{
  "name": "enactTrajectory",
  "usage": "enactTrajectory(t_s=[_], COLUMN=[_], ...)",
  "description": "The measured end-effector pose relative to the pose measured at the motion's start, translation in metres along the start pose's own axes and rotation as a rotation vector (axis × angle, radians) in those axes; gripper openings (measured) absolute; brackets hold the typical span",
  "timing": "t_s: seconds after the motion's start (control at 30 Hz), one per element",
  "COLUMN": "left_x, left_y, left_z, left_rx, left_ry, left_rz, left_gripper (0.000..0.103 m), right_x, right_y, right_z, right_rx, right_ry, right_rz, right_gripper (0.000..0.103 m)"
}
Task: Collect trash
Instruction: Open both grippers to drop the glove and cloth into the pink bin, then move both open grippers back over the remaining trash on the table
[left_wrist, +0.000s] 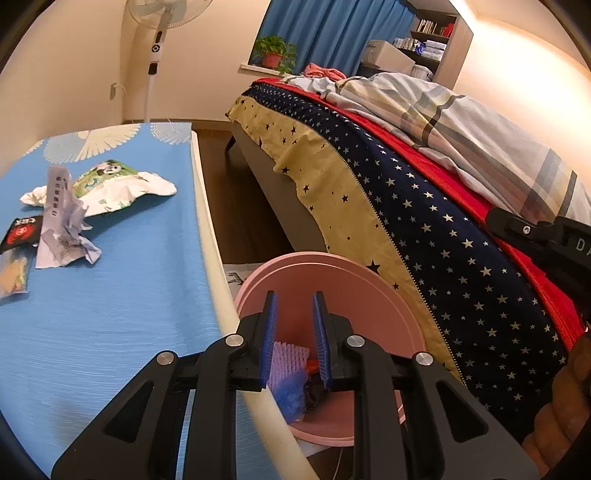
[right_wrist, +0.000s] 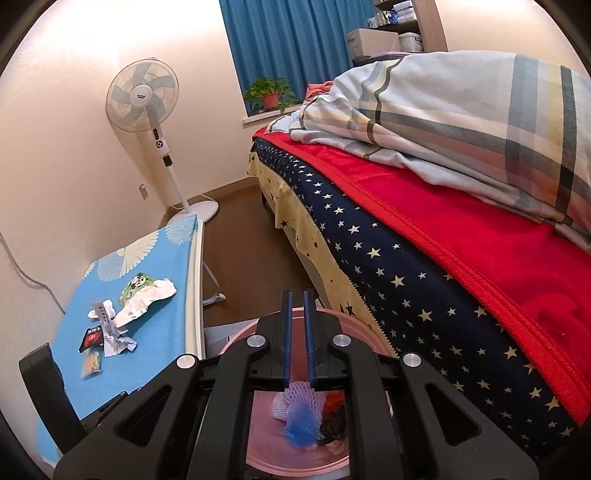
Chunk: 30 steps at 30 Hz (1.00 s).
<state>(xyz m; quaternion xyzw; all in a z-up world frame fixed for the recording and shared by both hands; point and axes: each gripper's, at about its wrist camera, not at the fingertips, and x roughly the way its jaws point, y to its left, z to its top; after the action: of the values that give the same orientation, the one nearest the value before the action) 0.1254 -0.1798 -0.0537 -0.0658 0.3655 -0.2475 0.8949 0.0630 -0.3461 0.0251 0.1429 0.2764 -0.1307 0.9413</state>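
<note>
My left gripper (left_wrist: 294, 295) hangs over a pink bin (left_wrist: 332, 258) with its blue pads apart and nothing between them. In the bin lie a pale foam net (left_wrist: 286, 360), a blue net (left_wrist: 291, 393) and a dark and red wrapper. My right gripper (right_wrist: 297, 293) is above the same bin (right_wrist: 351, 319); its pads stand a narrow gap apart and hold nothing. On the blue-topped table (left_wrist: 129, 295) lie crumpled paper (left_wrist: 66, 236), a green and white wrapper (left_wrist: 118, 184), a black and red packet (left_wrist: 20, 234) and a clear packet (left_wrist: 13, 277).
A bed (right_wrist: 424, 277) with a star-print sheet, a red blanket and a plaid quilt runs along the right, close to the bin. A strip of brown floor (right_wrist: 251, 251) separates table and bed. A standing fan (right_wrist: 142, 98) is in the far corner. A hand (left_wrist: 561, 406) shows at the lower right.
</note>
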Motion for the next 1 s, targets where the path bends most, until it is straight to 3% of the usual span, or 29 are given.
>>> enactTrajectory(t_s=[0.33, 0.57, 0.83, 1.0], left_x=[-0.039, -0.076, -0.13, -0.166], left_y=[0.028, 0.065, 0.112, 0.148], left_z=[0.008, 0.02, 0.079, 0.123], left_rx=[-0.036, -0.091, -0.096, -0.047], left_ry=[-0.079, -0.131, -0.208, -0.228], left_rz=[0.05, 0.105, 0.173, 0.207], left_gripper=[0.02, 0.02, 0.02, 0.02], right_x=[-0.01, -0.013, -0.017, -0.002], right_y=[0.023, 0.065, 0.127, 0.162], right_z=[-0.002, 0.007, 0.045, 0.058], right_rx=[-0.039, -0.101, -0.185, -0.221], right_ry=[-0.018, -0.005, -0.031, 0.014], right_rz=[0.07, 0.189, 0.351, 0.454], right_gripper=[0.008, 0.008, 0.008, 0.008])
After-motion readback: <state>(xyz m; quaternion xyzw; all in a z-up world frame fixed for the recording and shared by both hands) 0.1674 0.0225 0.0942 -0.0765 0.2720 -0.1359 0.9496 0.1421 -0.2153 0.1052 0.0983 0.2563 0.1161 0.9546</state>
